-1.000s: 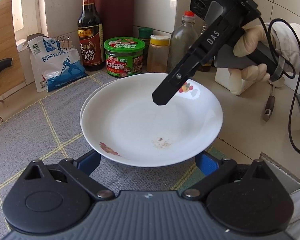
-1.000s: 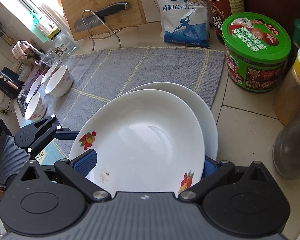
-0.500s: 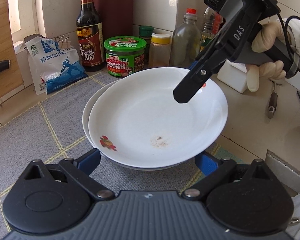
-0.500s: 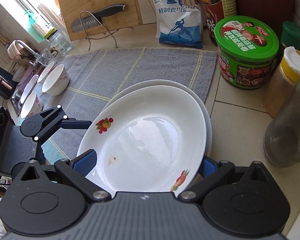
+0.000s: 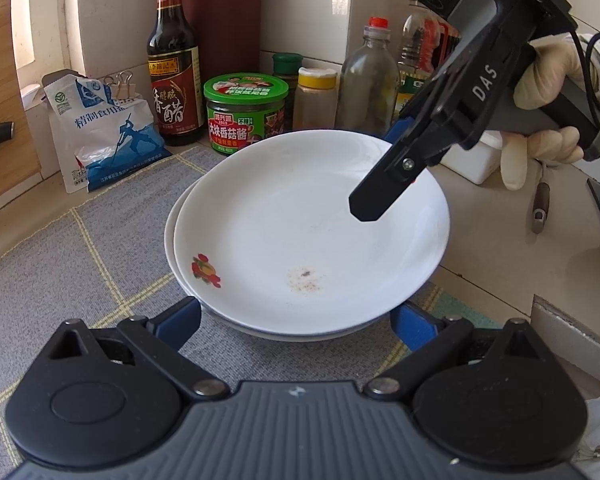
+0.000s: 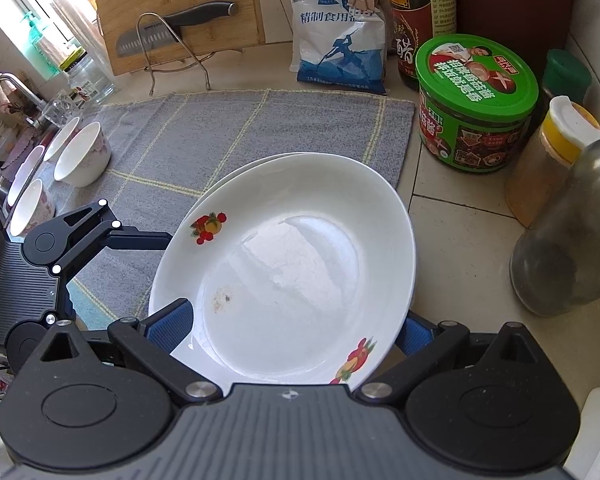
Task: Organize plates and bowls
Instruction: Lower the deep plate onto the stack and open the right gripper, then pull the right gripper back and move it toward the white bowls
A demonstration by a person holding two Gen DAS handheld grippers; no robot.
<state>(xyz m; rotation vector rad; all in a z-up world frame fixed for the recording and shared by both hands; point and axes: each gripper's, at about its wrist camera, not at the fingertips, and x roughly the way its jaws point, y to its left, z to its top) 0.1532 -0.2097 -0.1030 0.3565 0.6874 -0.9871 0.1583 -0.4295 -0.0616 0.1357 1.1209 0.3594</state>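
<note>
Shifted top plate nearly square over lower plate; right claw and left claw open wide, straddling stack, gripping nothing, nudging rims to align.

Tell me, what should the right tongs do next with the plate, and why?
Probably slide the right tongs back off the top plate's rim. That plate already sits on the lower plate, nearly lined up, and the right tongs are wide open around its edge, gripping nothing. The left tongs are open too.
</note>
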